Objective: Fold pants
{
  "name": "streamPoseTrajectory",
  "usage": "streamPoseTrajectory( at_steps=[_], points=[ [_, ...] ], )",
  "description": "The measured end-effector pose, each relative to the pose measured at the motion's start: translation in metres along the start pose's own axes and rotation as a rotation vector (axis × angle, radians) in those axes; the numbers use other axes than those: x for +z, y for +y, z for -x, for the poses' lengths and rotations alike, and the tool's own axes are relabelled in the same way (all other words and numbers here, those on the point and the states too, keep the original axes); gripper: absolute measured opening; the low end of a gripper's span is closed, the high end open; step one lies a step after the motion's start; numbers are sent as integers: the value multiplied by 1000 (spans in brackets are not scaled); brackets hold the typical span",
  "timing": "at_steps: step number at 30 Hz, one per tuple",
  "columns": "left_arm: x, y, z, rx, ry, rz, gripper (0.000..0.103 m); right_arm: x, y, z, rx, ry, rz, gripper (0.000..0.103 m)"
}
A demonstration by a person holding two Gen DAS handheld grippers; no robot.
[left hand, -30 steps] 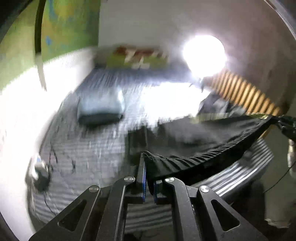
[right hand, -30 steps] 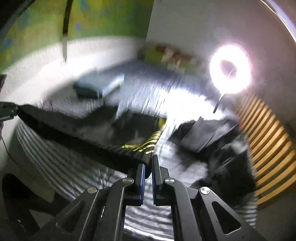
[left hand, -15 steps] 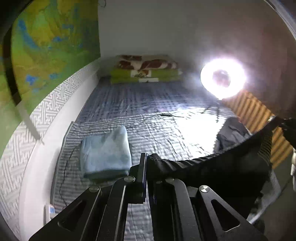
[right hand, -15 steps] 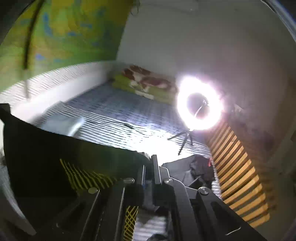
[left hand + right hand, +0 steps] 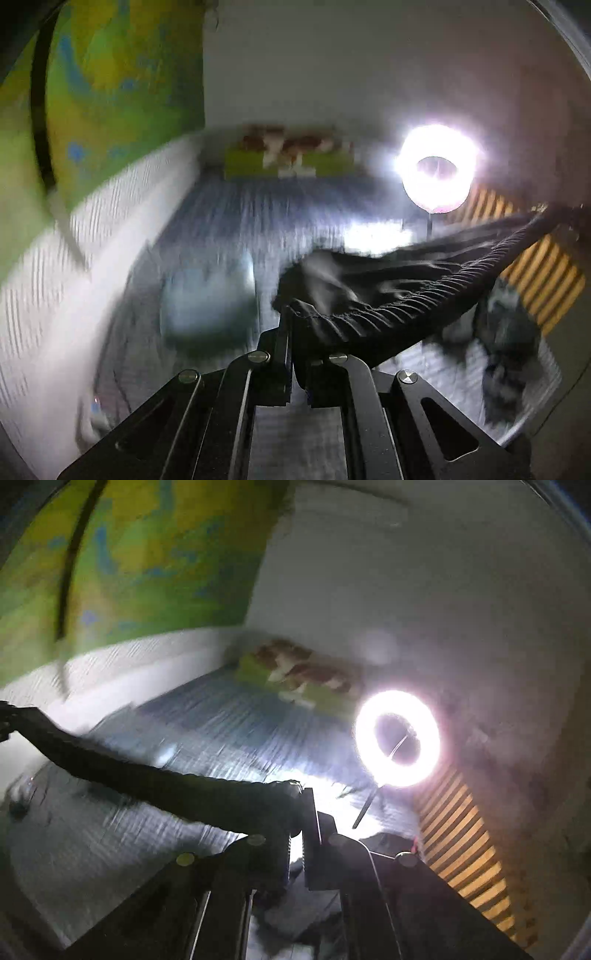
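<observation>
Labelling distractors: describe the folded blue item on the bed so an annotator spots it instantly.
Start at the striped bed, with the ring light on its right. The folded blue item lies on the bed's near left, left of the black pants. It is the only pale blue, squarish bundle; the pants are black and held up.

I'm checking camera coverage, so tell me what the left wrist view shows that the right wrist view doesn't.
Only the left wrist view shows the folded light-blue cloth on the bed and the pants' ribbed elastic waistband seen close up.

Only the right wrist view shows the right tool pinching its end of the pants, and more of the slatted wooden panel.

Both share the striped bed sheet, the ring light, the green blanket pile and the black pants stretched between the tools; the left tool grips the other end.
</observation>
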State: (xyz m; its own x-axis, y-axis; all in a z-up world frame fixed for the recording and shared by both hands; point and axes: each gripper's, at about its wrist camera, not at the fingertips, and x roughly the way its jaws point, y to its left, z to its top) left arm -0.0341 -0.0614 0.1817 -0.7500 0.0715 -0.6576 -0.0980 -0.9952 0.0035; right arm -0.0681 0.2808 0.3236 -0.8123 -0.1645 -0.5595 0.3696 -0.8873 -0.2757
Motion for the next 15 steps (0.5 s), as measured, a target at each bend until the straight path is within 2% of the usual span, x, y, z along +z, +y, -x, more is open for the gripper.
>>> streamPoseTrajectory(
  at_steps=[1, 3, 4, 8, 11, 13, 15],
  points=[
    [-24, -5, -2, 4, 21, -6, 4, -20, 9, -3, 19, 24, 18, 4],
    [-95, -9, -15, 11, 103, -2, 4, -71, 34, -8, 77, 85, 46, 4],
    [-117, -11, -22, 6, 135, 2, 4, -99, 48, -14, 103, 125, 47, 4],
    [-248, 0, -69, -18, 354, 103, 4, -212, 107, -48, 202, 309, 54, 4],
    [-309, 9, -89, -26, 472, 145, 4, -291, 145, -76, 261, 464, 72, 4],
    [-334, 15, -89, -19, 493, 152, 9, -326, 164, -82, 255, 523, 115, 5],
    [-341, 20, -82, -35, 489, 163, 10, -342, 174, -85, 266, 586, 184, 7]
  ],
)
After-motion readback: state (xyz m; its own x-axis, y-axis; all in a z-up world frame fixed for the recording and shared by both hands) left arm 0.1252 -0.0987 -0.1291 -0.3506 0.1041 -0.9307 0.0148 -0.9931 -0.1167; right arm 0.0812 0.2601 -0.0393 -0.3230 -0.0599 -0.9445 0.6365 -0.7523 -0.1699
